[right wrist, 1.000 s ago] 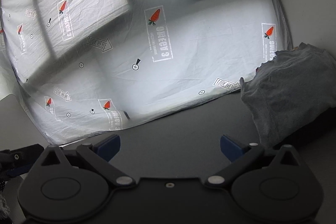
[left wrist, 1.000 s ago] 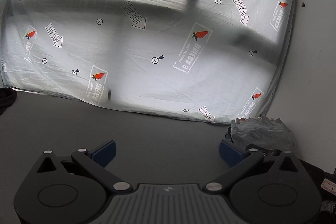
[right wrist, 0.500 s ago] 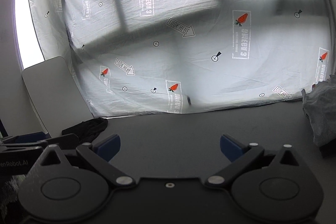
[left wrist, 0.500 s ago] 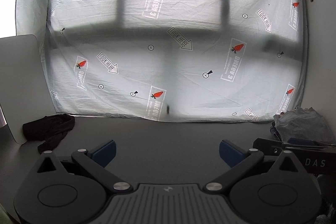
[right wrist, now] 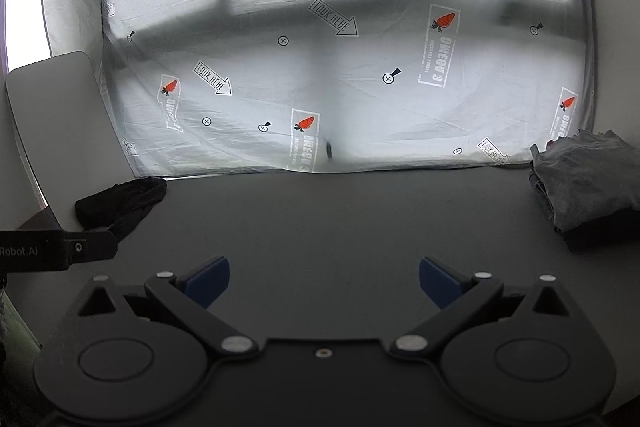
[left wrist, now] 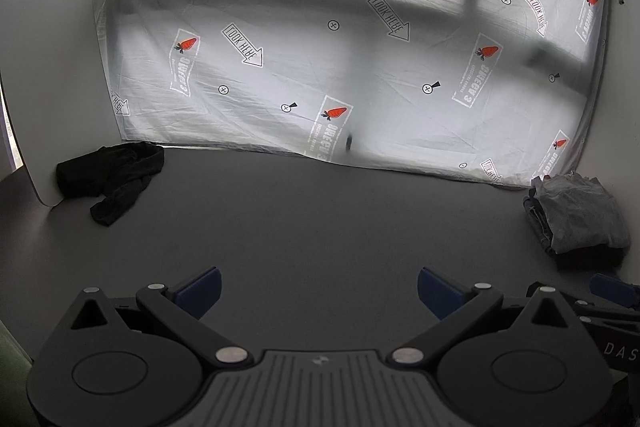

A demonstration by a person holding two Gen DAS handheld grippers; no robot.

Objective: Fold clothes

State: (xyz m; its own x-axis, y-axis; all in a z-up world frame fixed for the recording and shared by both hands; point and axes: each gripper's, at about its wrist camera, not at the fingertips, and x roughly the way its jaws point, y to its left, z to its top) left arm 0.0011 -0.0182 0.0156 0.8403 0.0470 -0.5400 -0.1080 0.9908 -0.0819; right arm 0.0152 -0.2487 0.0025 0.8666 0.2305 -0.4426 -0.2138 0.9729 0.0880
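Place: a staged recording corner, more a lab or studio than a lived-in home.
Backdrop: a thin white printed sheet (left wrist: 360, 67) hangs across the whole back, carrying carrot logos, "LOOK HERE" arrows and small cross marks; window bars show through it as dark shadows.
Surface: a plain dark grey worktop (left wrist: 320, 227), bare in the middle.
Side panel: a pale board with rounded corners (left wrist: 52, 87) stands upright at the left edge.
Laundry: a crumpled black garment (left wrist: 112, 175) far left, a stack of folded grey clothes (left wrist: 576, 219) far right, well apart.
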